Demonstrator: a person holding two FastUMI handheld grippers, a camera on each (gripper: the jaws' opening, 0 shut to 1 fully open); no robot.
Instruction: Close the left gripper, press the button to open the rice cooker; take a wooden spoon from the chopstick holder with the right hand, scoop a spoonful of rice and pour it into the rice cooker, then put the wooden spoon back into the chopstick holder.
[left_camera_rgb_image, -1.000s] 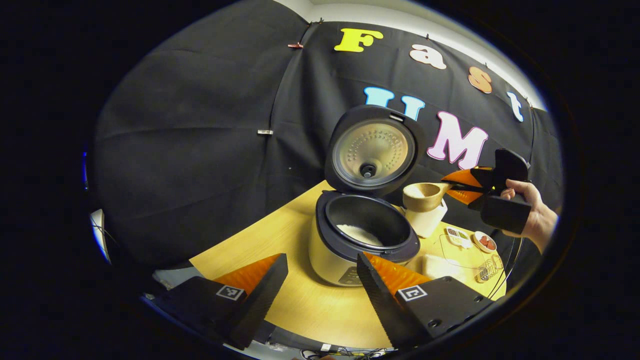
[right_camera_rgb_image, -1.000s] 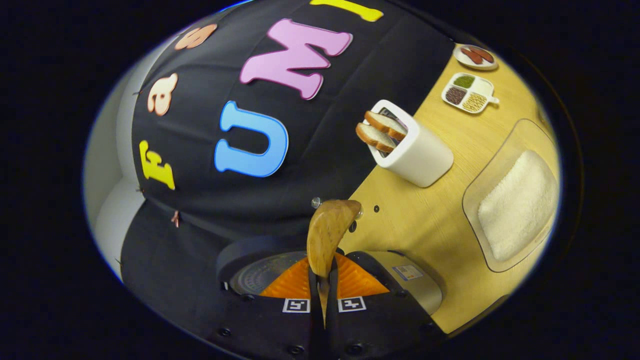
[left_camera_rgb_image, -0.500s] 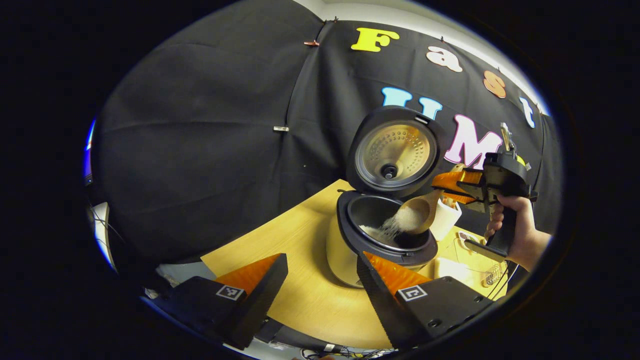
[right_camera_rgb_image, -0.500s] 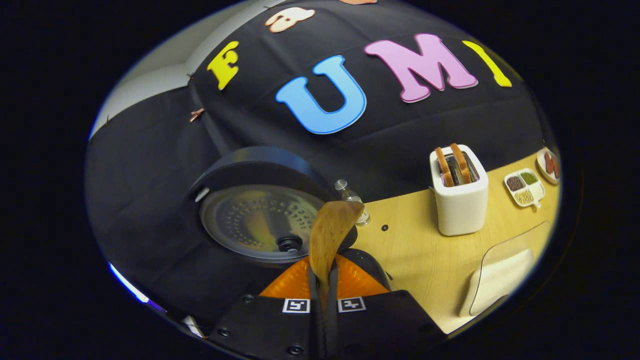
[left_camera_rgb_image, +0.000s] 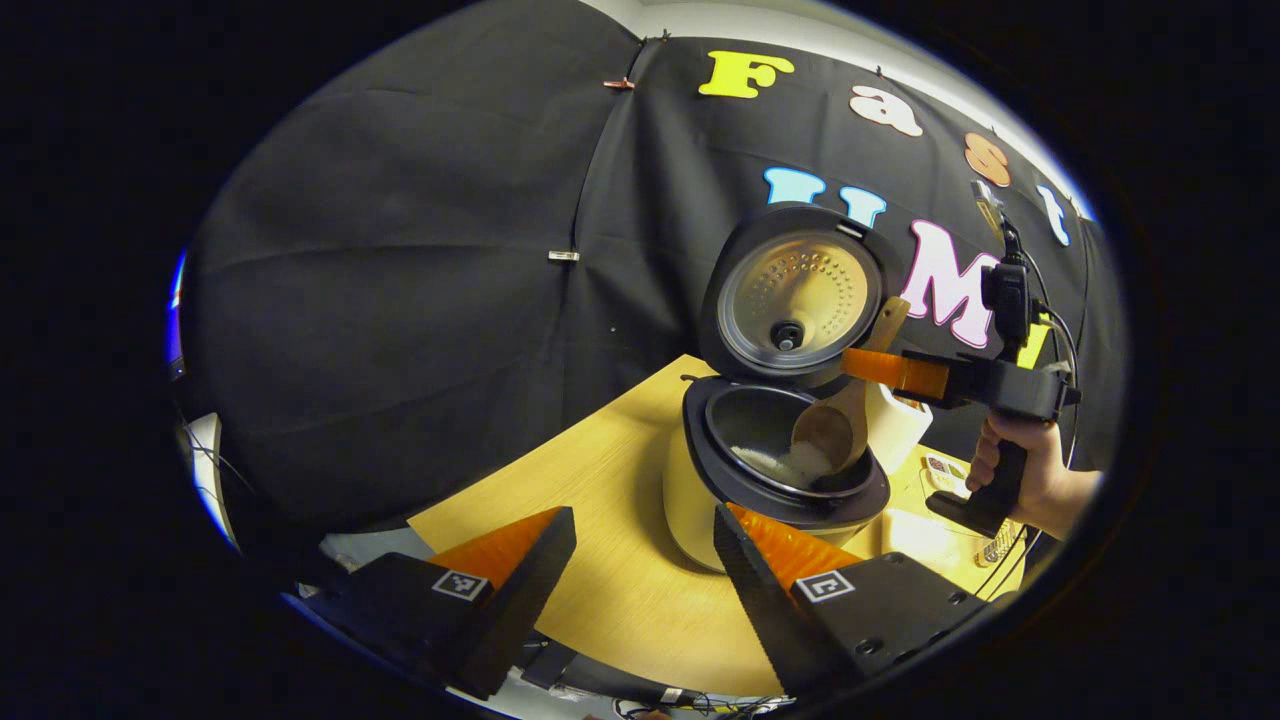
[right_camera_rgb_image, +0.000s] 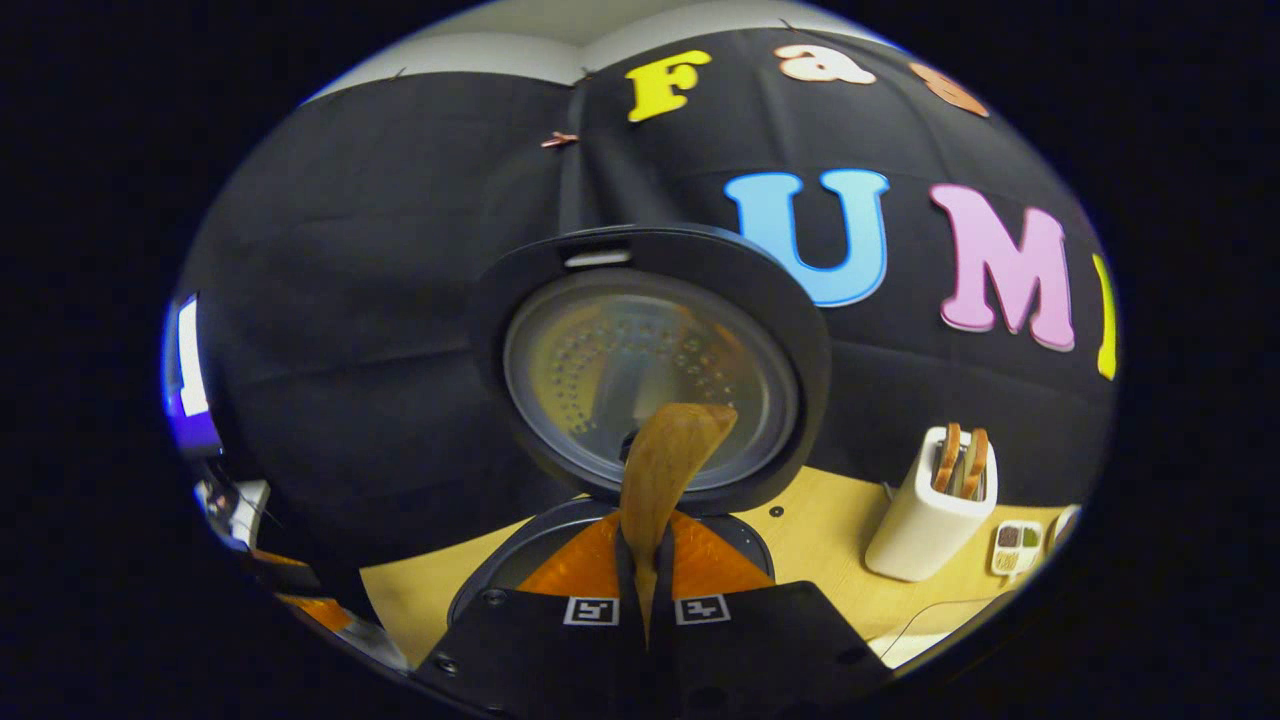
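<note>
One rice cooker (left_camera_rgb_image: 770, 470) on the worktop (left_camera_rgb_image: 600, 540), lid up. One wooden spoon (left_camera_rgb_image: 835, 425), bowl tipped over the pot. One white toaster (right_camera_rgb_image: 930, 525), and that's two slices of bread (right_camera_rgb_image: 960, 460) standing in it. One divided dish (right_camera_rgb_image: 1015, 547) beside it. Two grippers: left gripper (left_camera_rgb_image: 640, 560), right gripper (left_camera_rgb_image: 880, 365).

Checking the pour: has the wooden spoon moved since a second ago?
Yes. In the left gripper view the wooden spoon has swung from level beside the toaster to bowl-down inside the rice cooker pot.
</note>
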